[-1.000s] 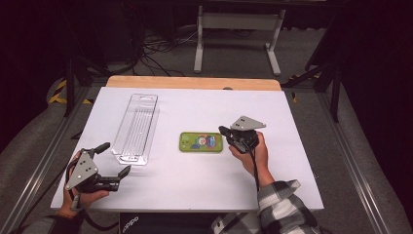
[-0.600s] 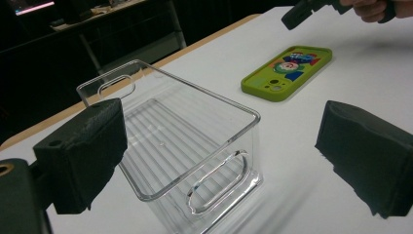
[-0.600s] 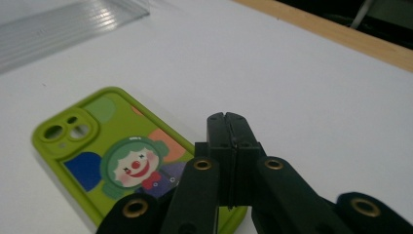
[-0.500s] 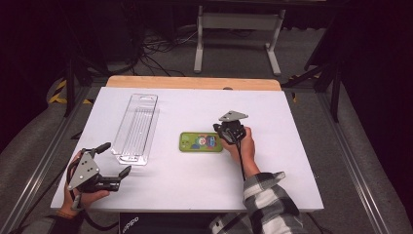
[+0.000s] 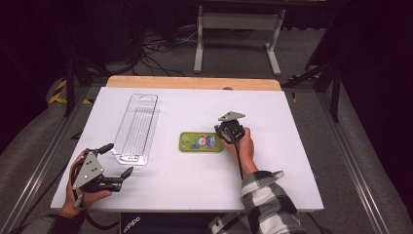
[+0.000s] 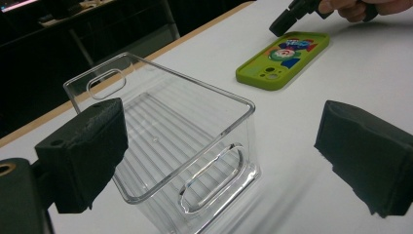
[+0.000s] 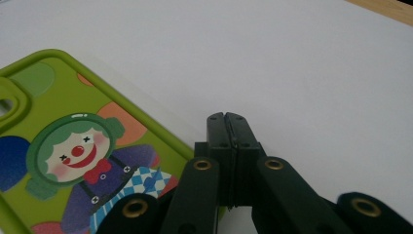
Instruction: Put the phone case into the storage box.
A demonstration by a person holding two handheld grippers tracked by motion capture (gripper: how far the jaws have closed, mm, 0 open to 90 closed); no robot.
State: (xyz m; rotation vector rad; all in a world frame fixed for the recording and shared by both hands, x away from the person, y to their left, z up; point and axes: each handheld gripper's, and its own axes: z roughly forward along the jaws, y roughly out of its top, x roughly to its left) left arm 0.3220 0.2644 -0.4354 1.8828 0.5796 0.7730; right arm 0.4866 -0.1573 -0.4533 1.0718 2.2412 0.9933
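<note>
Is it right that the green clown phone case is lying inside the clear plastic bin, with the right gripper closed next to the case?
Not quite. The green clown phone case lies on the white table beside the clear plastic bin, not inside it; the high view shows them apart. The rest holds: the right gripper is closed next to the case.

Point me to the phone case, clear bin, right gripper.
phone case (image 5: 200, 142), high view, printed back.
clear bin (image 5: 137, 127), high view, ribbed floor.
right gripper (image 7: 228, 124), right gripper view, shut tips.
</note>
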